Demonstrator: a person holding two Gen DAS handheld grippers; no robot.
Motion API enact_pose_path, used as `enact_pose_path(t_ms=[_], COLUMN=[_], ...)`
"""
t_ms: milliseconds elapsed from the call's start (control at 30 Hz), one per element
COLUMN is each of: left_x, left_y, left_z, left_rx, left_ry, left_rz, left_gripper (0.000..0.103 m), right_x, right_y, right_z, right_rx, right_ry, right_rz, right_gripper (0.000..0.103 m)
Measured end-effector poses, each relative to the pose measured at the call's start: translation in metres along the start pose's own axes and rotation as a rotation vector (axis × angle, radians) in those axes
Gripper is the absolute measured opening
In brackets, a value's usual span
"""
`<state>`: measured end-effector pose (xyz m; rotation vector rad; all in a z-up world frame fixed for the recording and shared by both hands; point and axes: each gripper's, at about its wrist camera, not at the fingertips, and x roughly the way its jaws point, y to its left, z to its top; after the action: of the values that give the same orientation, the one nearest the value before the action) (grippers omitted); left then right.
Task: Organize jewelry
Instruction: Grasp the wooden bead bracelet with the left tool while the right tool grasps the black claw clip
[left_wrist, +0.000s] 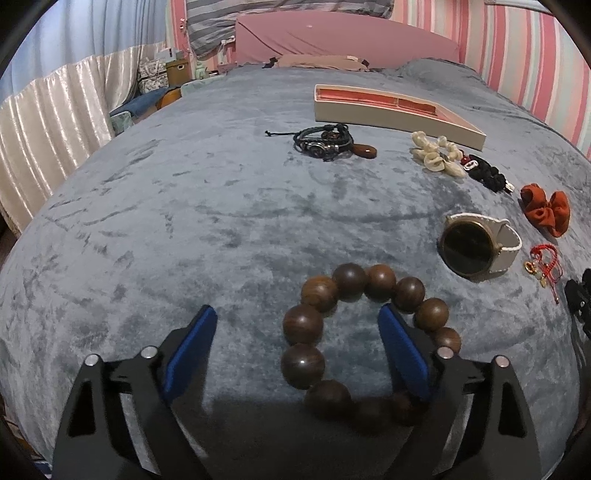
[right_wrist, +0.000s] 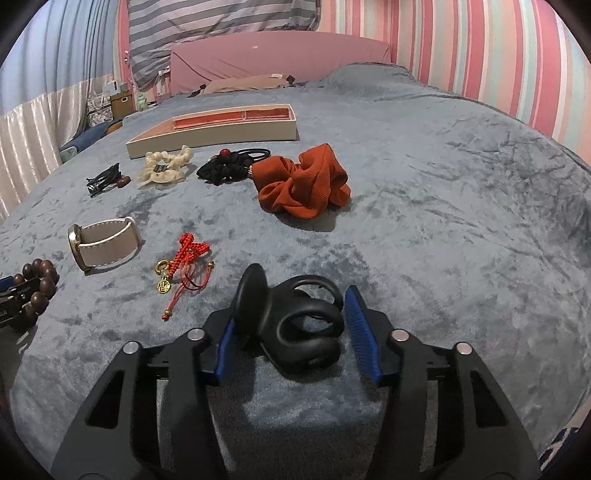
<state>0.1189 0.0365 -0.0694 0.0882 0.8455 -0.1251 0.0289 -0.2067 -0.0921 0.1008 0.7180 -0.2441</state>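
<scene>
- The left gripper (left_wrist: 297, 332) hangs low over the grey plush bedspread (left_wrist: 184, 221), jaws released; its right blue pad (left_wrist: 402, 354) sits inside the ring of the dark brown wooden bead bracelet (left_wrist: 321, 291), and the left pad is outside it.
- The right gripper (right_wrist: 290, 325) has its jaws spread either side of a black plastic hair claw clip (right_wrist: 295, 325); whether the pads touch it, I cannot tell.
- A long cream jewelry box with pink lining (right_wrist: 221, 136) lies far on the bed.
- Near its front lie a cream scrunchie (right_wrist: 164, 168), a black scrunchie (right_wrist: 221, 168), a rust-orange scrunchie (right_wrist: 303, 182) and a dark braided cord bracelet (left_wrist: 323, 142).
- Between these and the grippers rest a round gold watch with a beige strap (left_wrist: 476, 243) and a red knotted cord charm (right_wrist: 184, 262).
</scene>
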Motion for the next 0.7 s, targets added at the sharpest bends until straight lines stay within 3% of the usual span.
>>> enact_pose_path(t_ms=[267, 433, 700], left_x=[0.001, -0.001, -0.002], left_y=[-0.003, -0.01, -0.006], left_z=[0.0, -0.001, 0.001], left_rx=[0.048, 0.092, 0.07], left_ry=[0.012, 0.003, 0.008], left_rz=[-0.025, -0.046, -0.079], left_gripper=[0.08, 0.057, 0.041], right_x=[0.001, 0.001, 0.001], right_y=[-0.001, 0.0, -0.001], right_z=[-0.001, 0.0, 0.003], right_rx=[0.002, -0.004, -0.007], right_ry=[0.008, 0.014, 0.025], right_rz=[0.021, 0.024, 0.047], right_gripper=[0.048, 0.047, 0.047])
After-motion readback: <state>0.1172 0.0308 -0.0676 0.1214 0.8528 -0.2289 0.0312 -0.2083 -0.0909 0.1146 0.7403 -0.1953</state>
